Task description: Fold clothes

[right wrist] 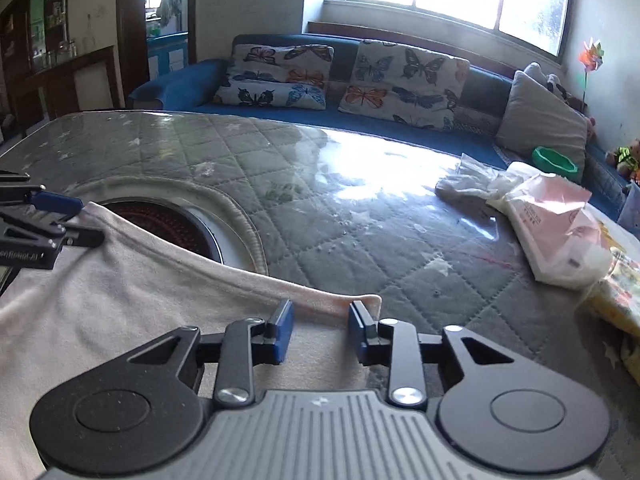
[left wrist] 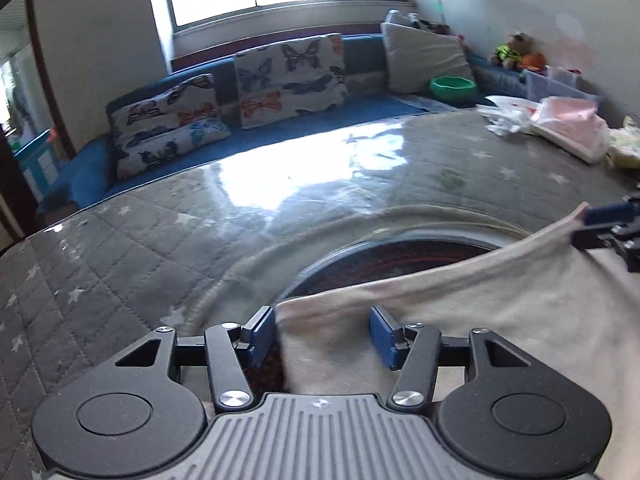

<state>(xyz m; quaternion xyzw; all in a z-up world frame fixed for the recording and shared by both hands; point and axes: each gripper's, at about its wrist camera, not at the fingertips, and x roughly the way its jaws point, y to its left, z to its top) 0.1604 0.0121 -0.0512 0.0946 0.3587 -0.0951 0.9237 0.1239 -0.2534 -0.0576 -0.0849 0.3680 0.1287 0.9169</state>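
A pale beige garment (left wrist: 460, 320) lies flat on the grey quilted table top (left wrist: 160, 264), its upper edge crossing a round dark recess. My left gripper (left wrist: 322, 322) stands open over the garment's left corner; the cloth edge lies between the blue pads (left wrist: 262, 334), which do not press on it. In the right wrist view the garment (right wrist: 140, 300) ends in a rounded corner, and my right gripper (right wrist: 320, 316) is open around it, pads apart from the fabric. Each gripper also shows at the other view's edge: the right gripper (left wrist: 600, 226) and the left gripper (right wrist: 68, 220).
A round dark recess (right wrist: 160, 220) with a padded rim sits in the table. On the right lie a pink tissue pack (right wrist: 560, 220), crumpled white plastic (right wrist: 472, 184) and a yellow packet (right wrist: 616, 292). Behind the table stands a blue sofa (right wrist: 192, 88) with butterfly cushions.
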